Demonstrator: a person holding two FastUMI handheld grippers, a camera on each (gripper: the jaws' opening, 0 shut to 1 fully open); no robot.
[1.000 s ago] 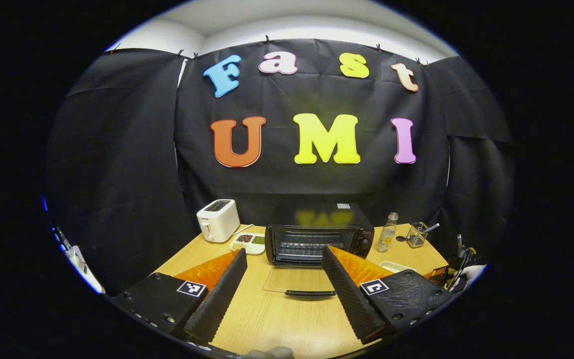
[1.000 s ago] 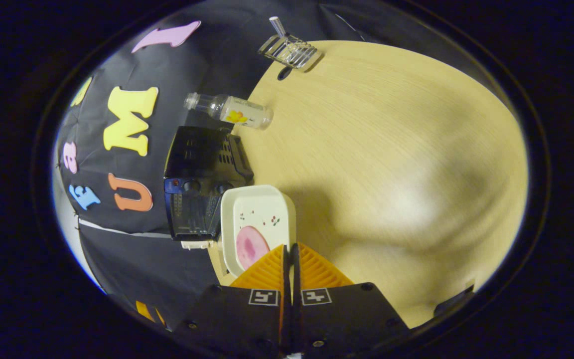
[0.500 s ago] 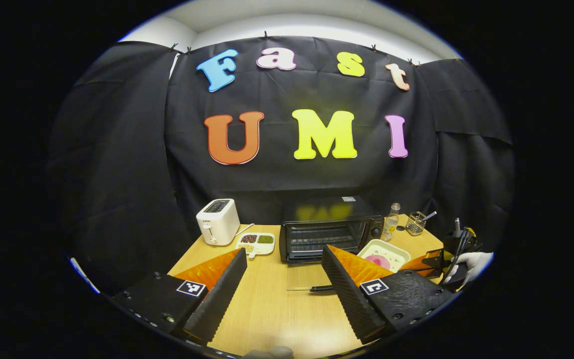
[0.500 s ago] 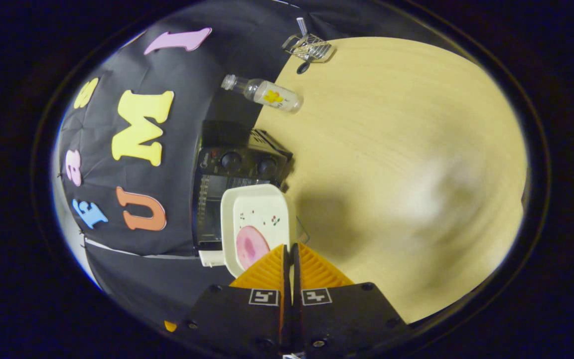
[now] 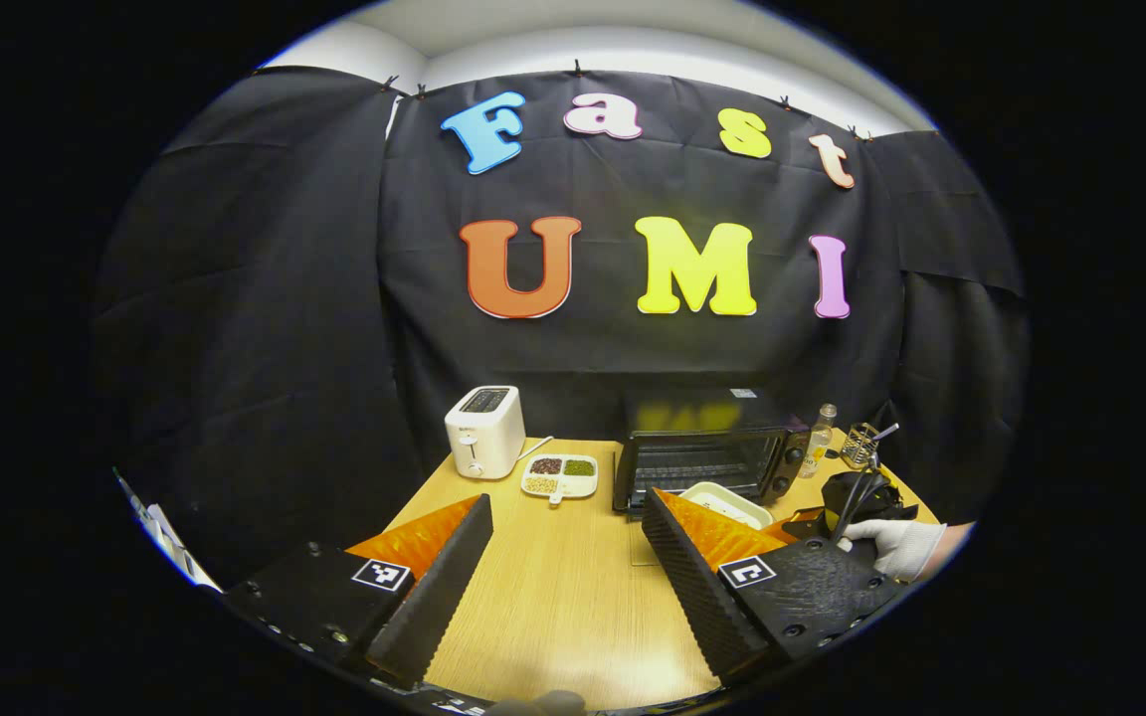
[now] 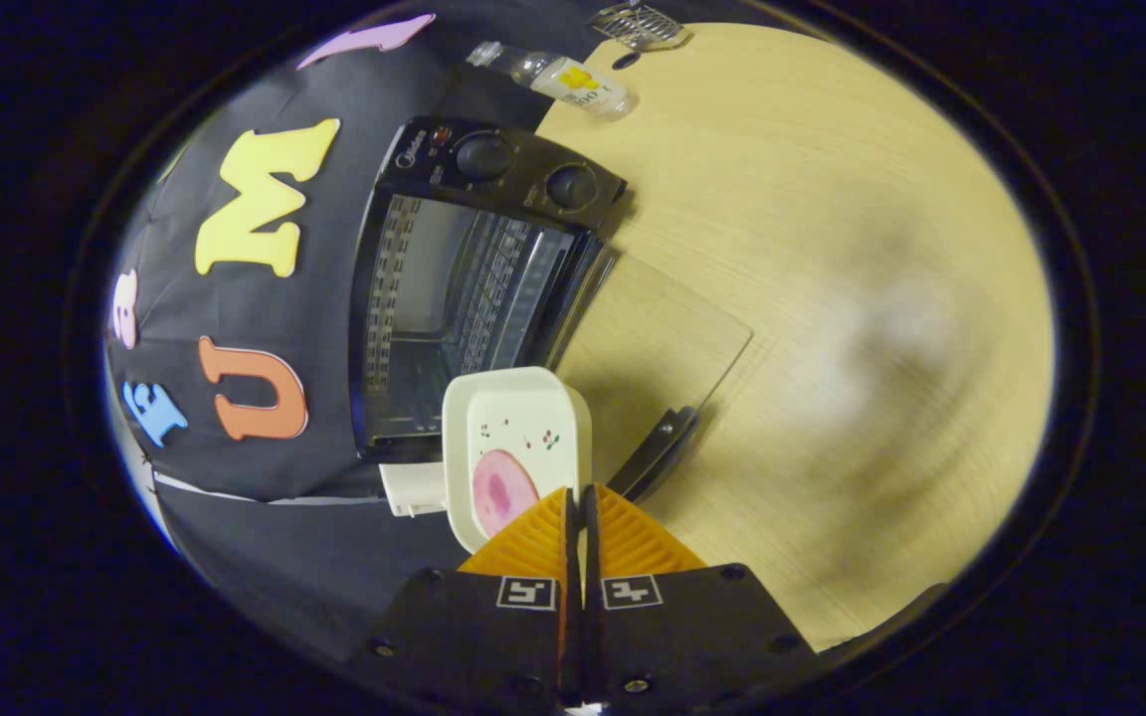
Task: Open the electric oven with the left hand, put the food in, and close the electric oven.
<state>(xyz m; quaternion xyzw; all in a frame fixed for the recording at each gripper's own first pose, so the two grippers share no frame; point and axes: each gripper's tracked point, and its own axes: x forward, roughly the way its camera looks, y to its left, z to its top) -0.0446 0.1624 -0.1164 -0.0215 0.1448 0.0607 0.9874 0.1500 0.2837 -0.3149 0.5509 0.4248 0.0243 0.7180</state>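
Left gripper low over the pale wooden tabletop, fingers spread wide apart, nothing between them.

Black electric oven with two round knobs at the back of the table, seen past the left gripper's right finger. Door swung fully down, a clear glass pane with a dark handle bar lying flat on the wood in front of the cavity. Wire rack visible inside the cavity in the right gripper view.

Right gripper pinched tight on the near rim of a cream rectangular dish with small printed sprigs; both fingers pressed together on the edge. Round pink slice of food lying in the dish close to the gripped rim. Dish held tilted in that view, in the air just in front of the open oven mouth, over the lowered door. Same dish showing in the left gripper view just before the oven, with a white-gloved hand behind it.

White two-slot toaster left of the oven; white divided tray of dark, green and pale grains between toaster and oven. Clear plastic bottle with yellow label and wire mesh holder to the oven's right.
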